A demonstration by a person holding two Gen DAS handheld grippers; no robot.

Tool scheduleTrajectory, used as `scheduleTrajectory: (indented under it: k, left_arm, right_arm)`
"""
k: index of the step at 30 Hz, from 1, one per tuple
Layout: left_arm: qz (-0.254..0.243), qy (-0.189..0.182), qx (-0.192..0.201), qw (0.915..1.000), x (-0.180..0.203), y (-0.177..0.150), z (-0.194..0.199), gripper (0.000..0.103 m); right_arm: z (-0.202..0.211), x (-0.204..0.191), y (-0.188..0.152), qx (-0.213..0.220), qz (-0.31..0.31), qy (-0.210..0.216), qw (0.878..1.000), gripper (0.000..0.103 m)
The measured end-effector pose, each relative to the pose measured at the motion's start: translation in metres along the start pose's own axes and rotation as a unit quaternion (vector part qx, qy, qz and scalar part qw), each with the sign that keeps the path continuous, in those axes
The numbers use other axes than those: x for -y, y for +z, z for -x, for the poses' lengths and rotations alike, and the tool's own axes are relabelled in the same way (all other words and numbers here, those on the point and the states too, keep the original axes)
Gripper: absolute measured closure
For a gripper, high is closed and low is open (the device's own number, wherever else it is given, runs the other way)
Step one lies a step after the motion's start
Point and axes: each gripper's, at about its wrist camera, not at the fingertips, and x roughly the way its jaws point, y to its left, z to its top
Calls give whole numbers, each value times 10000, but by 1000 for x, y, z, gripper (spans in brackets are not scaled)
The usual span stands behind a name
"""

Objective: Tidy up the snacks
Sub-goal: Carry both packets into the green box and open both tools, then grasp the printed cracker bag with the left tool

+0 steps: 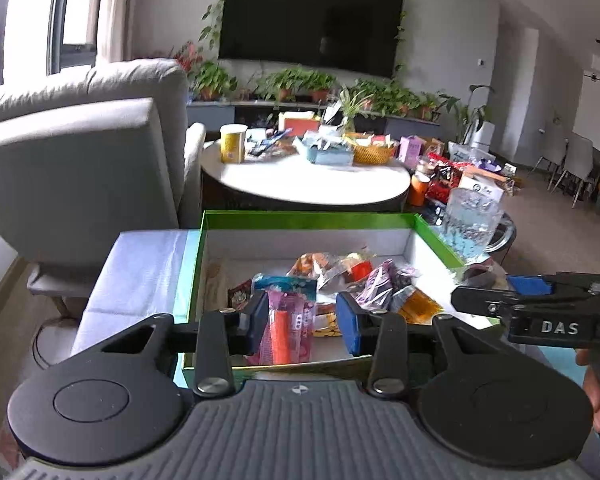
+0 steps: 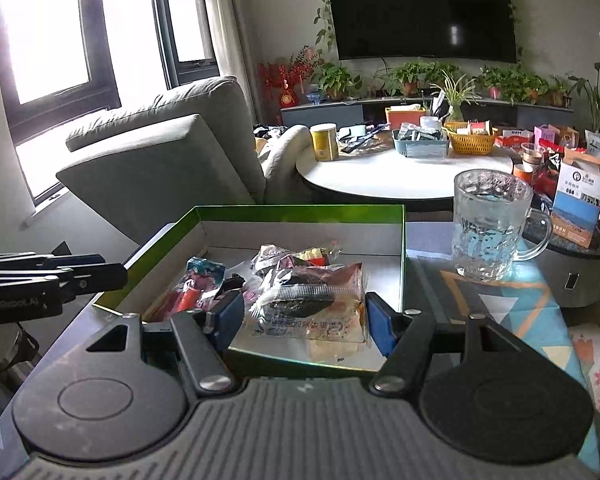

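Here, green-rimmed box (image 2: 402,256) lies on the counter (image 2: 480,304), ahead of both jaws, holding mixed snack packets. Right gripper (image 2: 305,322): jaws clamped on a clear packet (image 2: 312,312) over the box. Left gripper (image 1: 303,322): jaws apart, pink packet (image 1: 286,332) between them; contact unclear. Glass mug (image 2: 488,228) stands right of the box.

Your right tongs (image 2: 305,322) are clamped on a clear snack packet (image 2: 308,312) with something dark inside, blue pads on both of its sides, right over the near edge of the green box (image 2: 260,211). More wrappers sit in the box. Glass mug (image 2: 490,226) stands on the bench just right of it. Your left tongs (image 2: 100,274) poke in from the left.
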Motion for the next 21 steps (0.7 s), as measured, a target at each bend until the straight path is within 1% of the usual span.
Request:
scheduleTrajectory:
  k: [3, 4, 6, 8, 10, 11, 14, 16, 18, 21]
  left_arm:
    - [130, 133, -60, 9998, -5, -4, -3, 68]
    - [185, 164, -63, 9997, -7, -6, -1, 66]
    - [230, 218, -43, 9995, -12, -13, 8, 60]
    - [168, 275, 82, 9994, -15, -22, 22, 47]
    - [74, 368, 64, 9993, -19, -31, 31, 41]
    - [18, 398, -42, 9992, -22, -36, 33, 40]
    - [-294, 130, -566, 9979, -26, -51, 30, 40]
    - [-418, 65, -838, 9956, -30, -61, 26, 40]
    - [-362, 2, -1011, 9942, -36, -67, 21, 40]
    - [-139, -51, -1214, 9925, -41, -73, 13, 41]
  right_arm:
    - [-3, 2, -1, -54, -60, 3, 10000, 53]
    - [-4, 2, -1, -66, -66, 12, 10000, 53]
    - [-4, 2, -3, -78, -59, 12, 10000, 53]
    - [-4, 2, -4, -89, -51, 13, 9999, 53]
    - [-4, 3, -4, -114, -69, 48, 9999, 53]
    - [-5, 2, -5, -124, -69, 65, 9999, 53]
    - [-5, -1, -4, -129, -42, 99, 9999, 53]
    - [-4, -3, -4, -134, -33, 118, 9998, 53]
    - [-3, -3, -4, -134, -25, 120, 9998, 53]
    - [-1, -4, -4, -131, -12, 117, 9998, 53]
